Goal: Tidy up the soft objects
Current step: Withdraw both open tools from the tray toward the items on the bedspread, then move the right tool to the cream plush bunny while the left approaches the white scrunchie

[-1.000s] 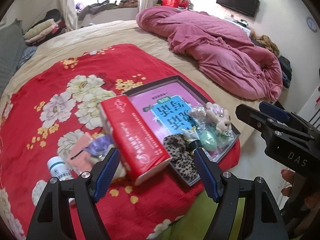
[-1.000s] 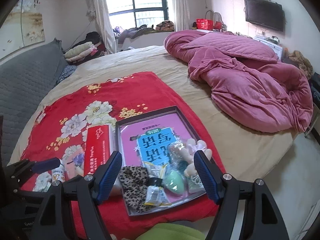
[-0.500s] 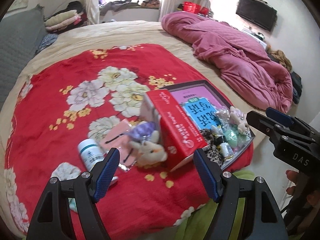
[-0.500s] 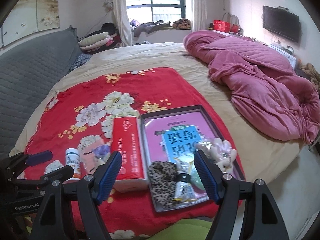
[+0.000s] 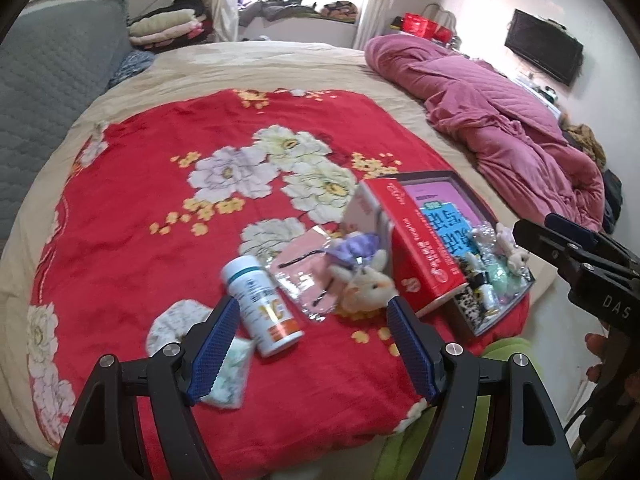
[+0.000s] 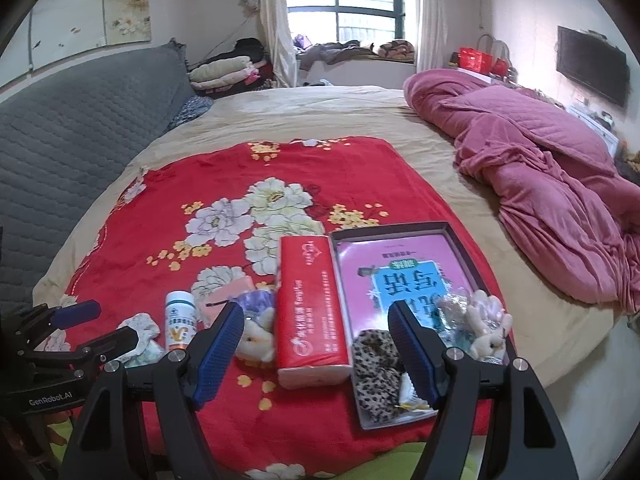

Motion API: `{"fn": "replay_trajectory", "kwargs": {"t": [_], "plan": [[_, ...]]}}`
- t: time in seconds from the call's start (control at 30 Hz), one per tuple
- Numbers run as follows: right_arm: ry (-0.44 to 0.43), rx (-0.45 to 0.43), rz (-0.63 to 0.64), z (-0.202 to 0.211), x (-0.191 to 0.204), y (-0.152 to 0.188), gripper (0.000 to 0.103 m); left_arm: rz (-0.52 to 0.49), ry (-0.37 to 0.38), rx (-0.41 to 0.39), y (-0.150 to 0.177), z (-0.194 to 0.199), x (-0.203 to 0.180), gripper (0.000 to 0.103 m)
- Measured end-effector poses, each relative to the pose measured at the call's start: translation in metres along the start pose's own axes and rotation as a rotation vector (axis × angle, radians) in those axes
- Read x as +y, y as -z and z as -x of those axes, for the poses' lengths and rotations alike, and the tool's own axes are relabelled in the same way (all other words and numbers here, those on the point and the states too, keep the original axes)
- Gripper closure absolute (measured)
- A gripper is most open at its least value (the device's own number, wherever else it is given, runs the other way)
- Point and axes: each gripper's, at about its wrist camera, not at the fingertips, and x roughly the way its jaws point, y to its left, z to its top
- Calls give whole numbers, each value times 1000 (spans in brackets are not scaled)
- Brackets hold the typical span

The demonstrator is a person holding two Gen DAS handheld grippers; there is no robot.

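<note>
Both grippers hover over the red floral blanket [image 6: 200, 184], empty. Left gripper [image 5: 308, 344] jaws spread wide; right gripper [image 6: 316, 354] likewise. Plush bunny [image 5: 366, 284] lies at 12 o'clock from the left fingertips, touching the red tissue pack [image 6: 310, 308]. Leopard scrunchie [image 6: 374, 368] sits in the tray [image 6: 460, 240], 3 o'clock of the pack.

Daylit window [image 6: 362, 4] far ahead of the tongs, grey quilted headboard [image 6: 68, 120] left, wall TV [image 6: 592, 70] right, beige bed [image 6: 304, 114] below.
</note>
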Motion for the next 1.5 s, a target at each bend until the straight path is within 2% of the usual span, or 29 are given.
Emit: {"fn": "replay_trajectory", "kwargs": {"t": [0.37,0.93,1.3,1.5], "plan": [[-32,28,78,-13,37,3,29,83,-38,14,18,2,48,26],[-64,106,173,-47,67,30,29,240,-118,80,46,-6,128,26],[-70,161,265,-76,91,49,29,265,-109,168,65,-41,142,26],[-19,180,316,-97,99,54,29,279,-101,199,64,-62,145,26]]}}
